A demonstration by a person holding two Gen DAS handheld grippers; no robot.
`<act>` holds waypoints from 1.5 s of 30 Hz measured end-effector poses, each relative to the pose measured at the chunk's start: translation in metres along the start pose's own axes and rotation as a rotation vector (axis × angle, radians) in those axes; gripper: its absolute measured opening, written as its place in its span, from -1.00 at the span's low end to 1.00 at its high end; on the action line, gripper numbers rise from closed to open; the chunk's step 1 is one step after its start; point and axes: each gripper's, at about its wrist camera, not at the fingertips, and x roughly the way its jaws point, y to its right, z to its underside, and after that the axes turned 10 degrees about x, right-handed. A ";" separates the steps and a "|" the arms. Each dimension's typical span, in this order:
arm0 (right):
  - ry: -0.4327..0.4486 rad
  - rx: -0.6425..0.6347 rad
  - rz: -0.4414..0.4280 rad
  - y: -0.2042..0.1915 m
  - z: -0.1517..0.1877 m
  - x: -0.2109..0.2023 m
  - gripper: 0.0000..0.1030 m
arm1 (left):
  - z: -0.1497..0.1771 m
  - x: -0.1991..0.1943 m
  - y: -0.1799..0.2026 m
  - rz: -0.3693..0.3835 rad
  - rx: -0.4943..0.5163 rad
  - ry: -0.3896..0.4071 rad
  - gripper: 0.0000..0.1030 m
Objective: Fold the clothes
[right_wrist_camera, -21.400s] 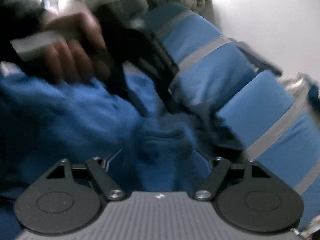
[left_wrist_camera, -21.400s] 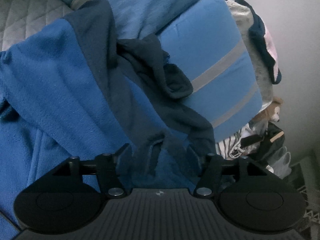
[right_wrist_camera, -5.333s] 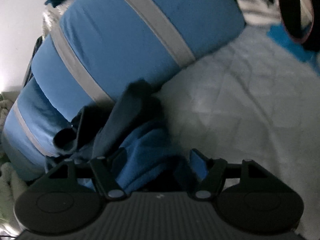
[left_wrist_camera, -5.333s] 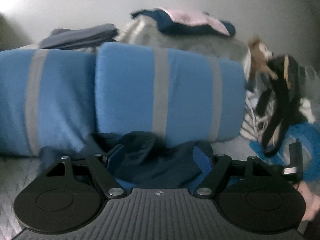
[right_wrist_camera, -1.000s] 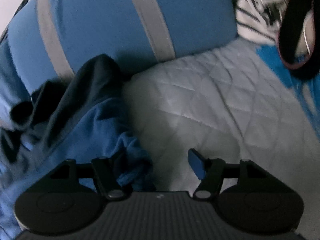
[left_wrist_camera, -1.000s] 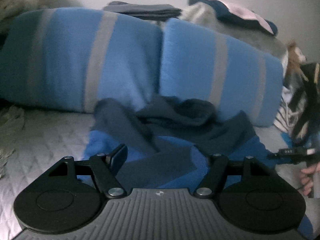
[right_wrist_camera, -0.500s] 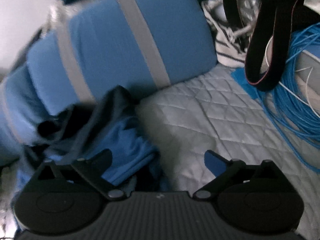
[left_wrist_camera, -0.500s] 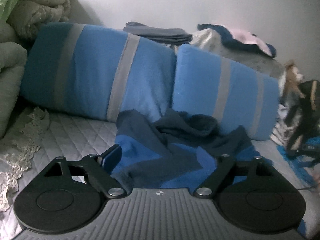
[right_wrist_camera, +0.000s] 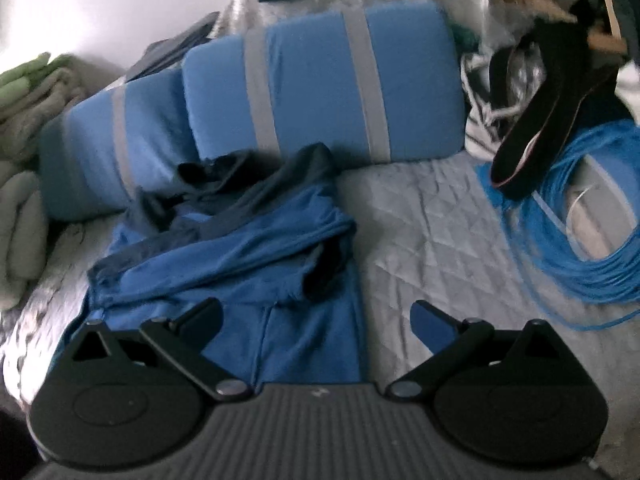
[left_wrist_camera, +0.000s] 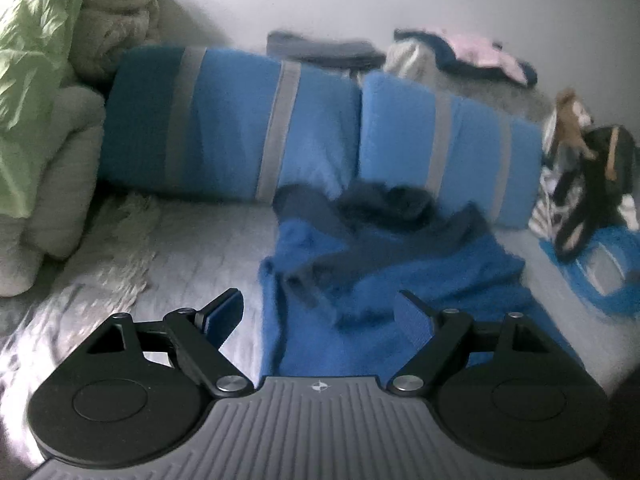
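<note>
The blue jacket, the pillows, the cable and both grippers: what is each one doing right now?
blue jacket: lying loose and rumpled on the bed, held by nothing.
left gripper: open, empty.
right gripper: open, empty.
striped pillows: side by side behind the jacket.
blue cable: coiled on the bed.
folded clothes: stacked behind the pillows.

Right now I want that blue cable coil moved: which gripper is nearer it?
Right. The right gripper has the coil close on its right; the left gripper sees the coil far right, across the fleece.
</note>
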 end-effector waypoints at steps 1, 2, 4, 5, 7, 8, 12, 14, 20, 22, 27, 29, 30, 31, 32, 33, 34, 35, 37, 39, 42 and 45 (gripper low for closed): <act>-0.031 -0.015 0.016 -0.001 0.001 -0.003 1.00 | 0.001 0.002 -0.004 0.007 -0.032 -0.061 0.61; -0.061 -0.031 0.032 -0.001 0.002 -0.006 1.00 | 0.003 0.007 -0.007 0.006 -0.069 -0.128 0.61; -0.127 -0.043 0.057 -0.001 0.005 -0.006 1.00 | 0.013 0.025 -0.015 -0.005 -0.142 -0.249 0.61; -0.165 -0.032 0.063 0.001 0.008 0.000 1.00 | 0.019 0.037 -0.018 -0.004 -0.162 -0.291 0.61; -0.220 -0.034 0.109 0.002 0.019 0.018 1.00 | 0.035 0.061 -0.020 -0.039 -0.173 -0.352 0.60; -0.242 -0.042 0.132 0.001 0.026 0.027 1.00 | 0.044 0.075 -0.021 -0.060 -0.173 -0.383 0.58; -0.312 -0.049 0.166 -0.002 0.050 0.059 1.00 | 0.078 0.114 -0.028 -0.100 -0.202 -0.472 0.53; -0.332 -0.040 0.176 -0.001 0.061 0.070 1.00 | 0.093 0.125 -0.031 -0.108 -0.238 -0.504 0.41; -0.382 0.037 0.232 0.014 0.079 0.103 0.99 | 0.112 0.140 -0.029 -0.088 -0.258 -0.551 0.18; -0.393 0.051 0.245 0.019 0.081 0.112 0.96 | 0.113 0.142 -0.027 -0.096 -0.249 -0.549 0.18; -0.447 0.098 0.241 0.028 0.084 0.129 0.70 | 0.114 0.142 -0.030 -0.103 -0.270 -0.555 0.17; -0.472 0.115 0.237 0.031 0.086 0.134 0.56 | 0.115 0.142 -0.030 -0.107 -0.272 -0.556 0.17; -0.484 0.124 0.234 0.032 0.087 0.137 0.48 | 0.115 0.141 -0.030 -0.108 -0.275 -0.556 0.17; -0.496 0.133 0.232 0.034 0.088 0.140 0.41 | 0.115 0.140 -0.031 -0.098 -0.283 -0.552 0.11; -0.508 0.141 0.230 0.036 0.088 0.142 0.29 | 0.115 0.139 -0.032 -0.081 -0.294 -0.546 0.01; -0.520 0.141 0.205 0.035 0.089 0.142 -0.05 | 0.115 0.138 -0.033 -0.064 -0.306 -0.539 -0.40; -0.531 0.137 0.173 0.033 0.090 0.141 -0.48 | 0.115 0.136 -0.034 -0.048 -0.317 -0.533 -0.80; -0.542 0.133 0.140 0.032 0.090 0.139 -0.68 | 0.115 0.135 -0.035 -0.031 -0.328 -0.527 -0.83; -0.514 0.133 0.090 0.031 0.081 0.133 -0.83 | 0.113 0.131 -0.035 -0.024 -0.322 -0.519 -0.87; -0.477 0.135 0.041 0.030 0.070 0.127 -0.85 | 0.110 0.124 -0.036 -0.009 -0.323 -0.494 -0.88; -0.423 0.137 -0.031 0.029 0.054 0.117 -0.86 | 0.099 0.113 -0.048 0.048 -0.369 -0.440 -0.88; -0.367 0.139 -0.103 0.028 0.037 0.108 -0.87 | 0.081 0.114 -0.061 0.088 -0.410 -0.368 -0.88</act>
